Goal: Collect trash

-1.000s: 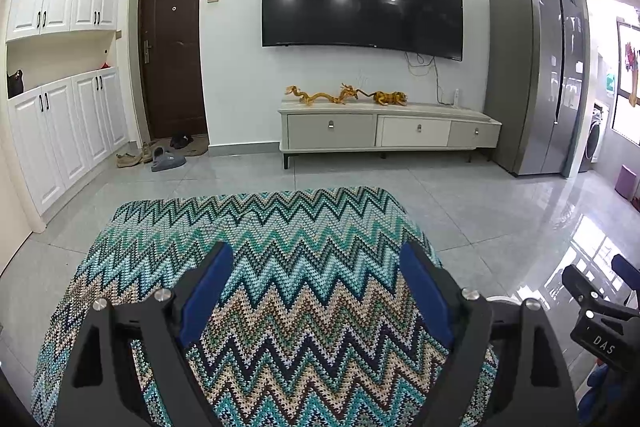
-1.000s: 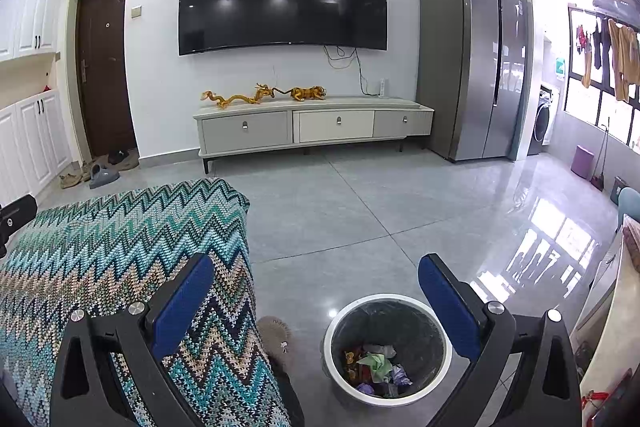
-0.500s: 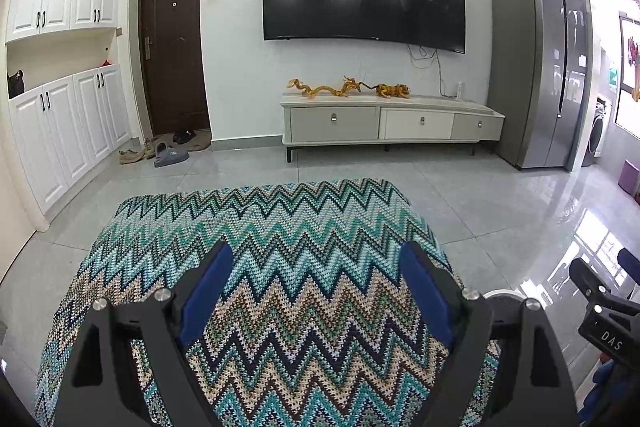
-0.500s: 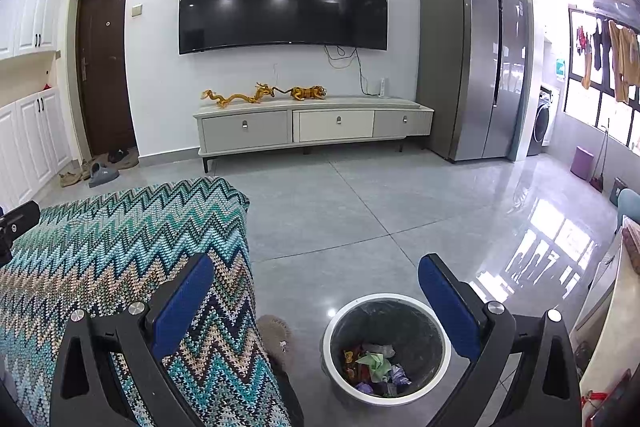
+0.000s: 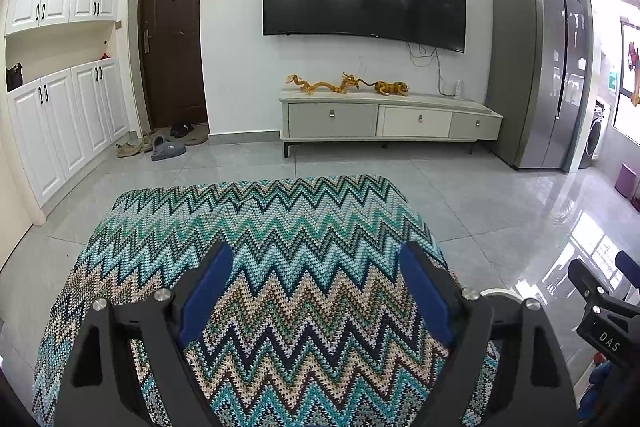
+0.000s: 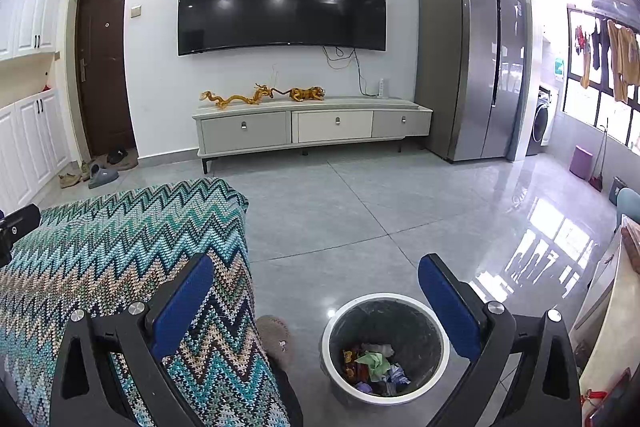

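Observation:
A round bin with a white rim [image 6: 332,323] stands on the grey floor to the right of the zigzag-cloth table [image 6: 112,251]. Crumpled coloured trash [image 6: 374,363] lies in its bottom. My right gripper [image 6: 316,287] is open and empty, held above the bin and the table's right edge. My left gripper [image 5: 316,279] is open and empty over the zigzag cloth [image 5: 256,227], which shows no trash. A sliver of the bin's rim [image 5: 498,292] shows behind the left gripper's right finger. The right gripper's body [image 5: 600,323] shows at the left view's right edge.
A furry slipper [image 6: 276,339] lies on the floor between table and bin. A TV cabinet [image 6: 312,131] stands at the far wall, a fridge [image 6: 472,63] to its right, a door and shoes [image 5: 168,147] at the left. Furniture [image 6: 612,307] stands at the right edge.
My left gripper has risen and tilted up slightly, so the cloth sits lower in its view. The right gripper has barely moved. Both stay open.

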Available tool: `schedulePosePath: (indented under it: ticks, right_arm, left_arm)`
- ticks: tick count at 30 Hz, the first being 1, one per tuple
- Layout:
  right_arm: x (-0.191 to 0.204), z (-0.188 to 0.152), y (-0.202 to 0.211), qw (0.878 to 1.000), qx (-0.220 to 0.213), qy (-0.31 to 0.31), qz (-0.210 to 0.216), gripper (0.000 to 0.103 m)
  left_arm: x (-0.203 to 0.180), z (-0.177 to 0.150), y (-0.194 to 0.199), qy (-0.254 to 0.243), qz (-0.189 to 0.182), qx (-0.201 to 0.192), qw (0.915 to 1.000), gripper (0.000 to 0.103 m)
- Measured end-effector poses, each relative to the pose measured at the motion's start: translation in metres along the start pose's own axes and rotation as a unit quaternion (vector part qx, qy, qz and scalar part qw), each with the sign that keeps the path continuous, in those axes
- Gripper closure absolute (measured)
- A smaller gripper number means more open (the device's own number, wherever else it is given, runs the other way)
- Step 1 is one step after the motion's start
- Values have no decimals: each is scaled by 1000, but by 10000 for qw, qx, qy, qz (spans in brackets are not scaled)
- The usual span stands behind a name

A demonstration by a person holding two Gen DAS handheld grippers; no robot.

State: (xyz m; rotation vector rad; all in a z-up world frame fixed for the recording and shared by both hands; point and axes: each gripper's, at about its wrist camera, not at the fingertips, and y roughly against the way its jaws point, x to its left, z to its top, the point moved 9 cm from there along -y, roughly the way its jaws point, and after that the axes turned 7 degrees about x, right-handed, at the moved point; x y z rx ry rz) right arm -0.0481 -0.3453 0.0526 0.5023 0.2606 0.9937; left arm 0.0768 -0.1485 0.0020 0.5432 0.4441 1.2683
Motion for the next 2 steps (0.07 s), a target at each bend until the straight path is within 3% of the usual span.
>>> schedulePosePath:
  ticks: [2]
  right_arm:
    - [0, 0, 1, 10000, -5, -4, -2, 0]
  left_arm:
    - [1, 0, 1, 22, -4, 3, 10000, 18]
